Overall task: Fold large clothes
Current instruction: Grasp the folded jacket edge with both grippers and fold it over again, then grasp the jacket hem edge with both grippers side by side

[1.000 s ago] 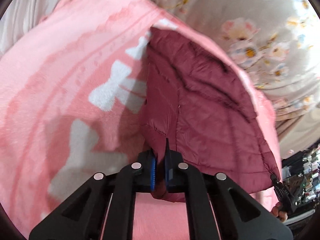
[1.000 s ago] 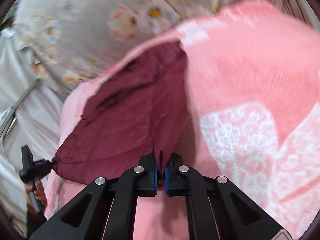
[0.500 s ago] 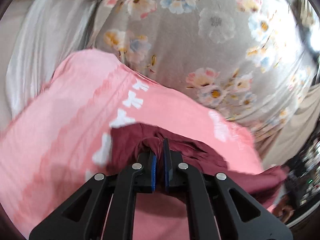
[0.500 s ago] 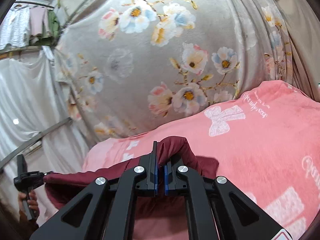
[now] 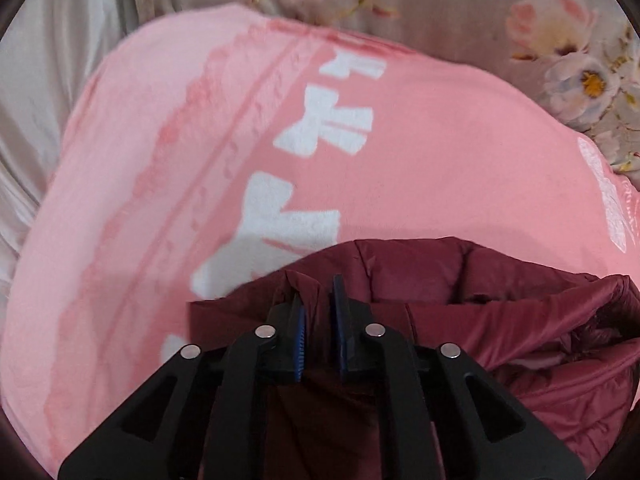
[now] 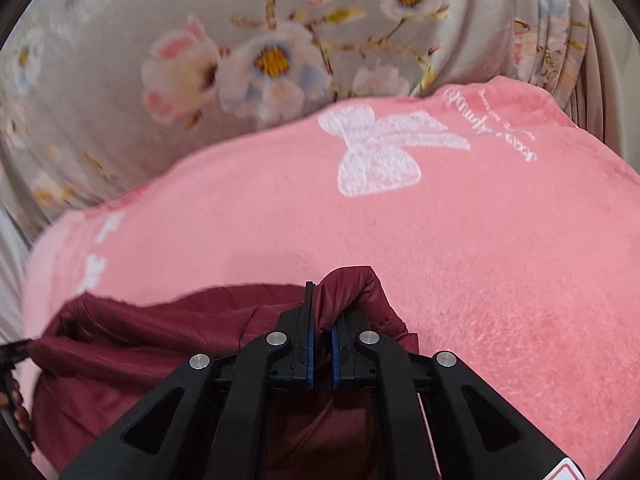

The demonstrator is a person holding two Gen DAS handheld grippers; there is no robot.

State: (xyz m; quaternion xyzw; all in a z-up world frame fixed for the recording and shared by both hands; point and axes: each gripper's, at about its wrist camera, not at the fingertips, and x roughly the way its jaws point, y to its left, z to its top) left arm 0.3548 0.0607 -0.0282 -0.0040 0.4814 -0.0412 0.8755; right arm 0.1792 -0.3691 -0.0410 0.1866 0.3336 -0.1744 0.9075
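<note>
A maroon quilted jacket is seen bunched on a pink blanket patterned with white bows, at the near edge of both wrist views. In the left wrist view, the left gripper has its jaws slightly parted, having just been opening; jacket fabric lies in the gap, and the blue pads do not appear pressed against it. In the right wrist view, the right gripper is clamped on a raised fold of the jacket, which bulges up and over the right-hand finger; its jaws have just eased apart a little, cloth caught between them. The rest of the jacket is spread leftward in this view. A grey floral fabric is noted behind the blanket. At the far left edge, a hand is partly visible.
</note>
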